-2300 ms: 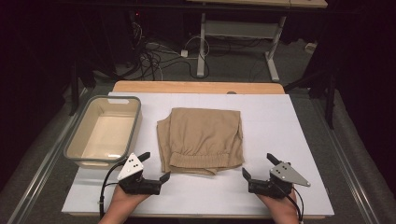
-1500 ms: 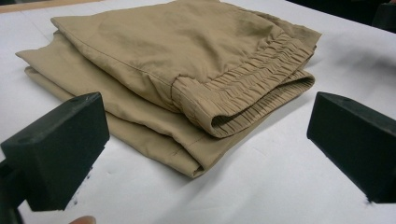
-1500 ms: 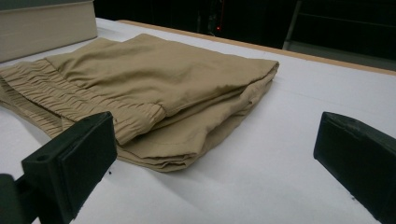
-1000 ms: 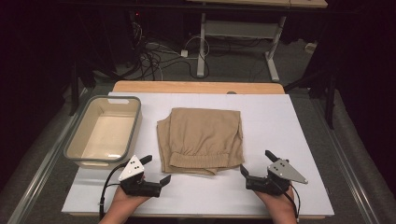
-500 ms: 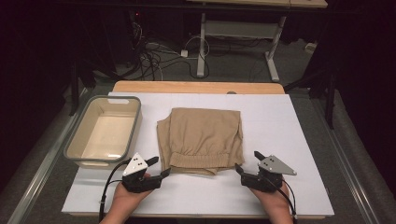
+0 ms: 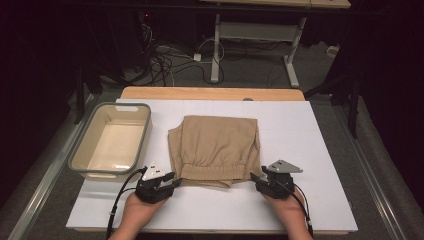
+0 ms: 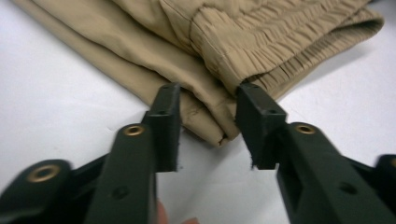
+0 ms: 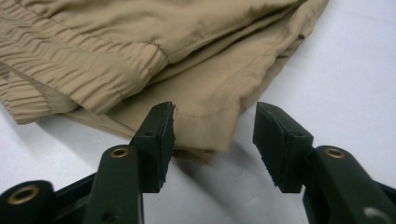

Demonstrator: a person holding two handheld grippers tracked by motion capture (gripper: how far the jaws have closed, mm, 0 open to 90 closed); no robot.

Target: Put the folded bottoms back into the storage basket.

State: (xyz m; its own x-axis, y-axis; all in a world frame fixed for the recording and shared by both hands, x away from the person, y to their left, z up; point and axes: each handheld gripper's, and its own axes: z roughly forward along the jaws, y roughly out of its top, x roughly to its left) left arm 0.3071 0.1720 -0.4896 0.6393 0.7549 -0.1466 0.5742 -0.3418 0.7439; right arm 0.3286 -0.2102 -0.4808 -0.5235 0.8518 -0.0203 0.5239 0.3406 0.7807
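So both claws, left claw (image 6: 172, 183) and right claw (image 6: 256, 178), have just been closing around the folded pants' (image 6: 215, 147) near corners, pads apart, not yet pinching.

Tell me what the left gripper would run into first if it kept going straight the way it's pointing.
Most likely the near corner of the folded tan shorts. The left gripper has been closing its jaws around that corner, though the pads don't look clamped yet.

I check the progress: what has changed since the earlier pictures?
Both grippers moved in to the near corners of the folded tan trousers. The left gripper and right gripper have been closing their jaws around a corner each, not yet pinching. Trousers and basin stayed put.
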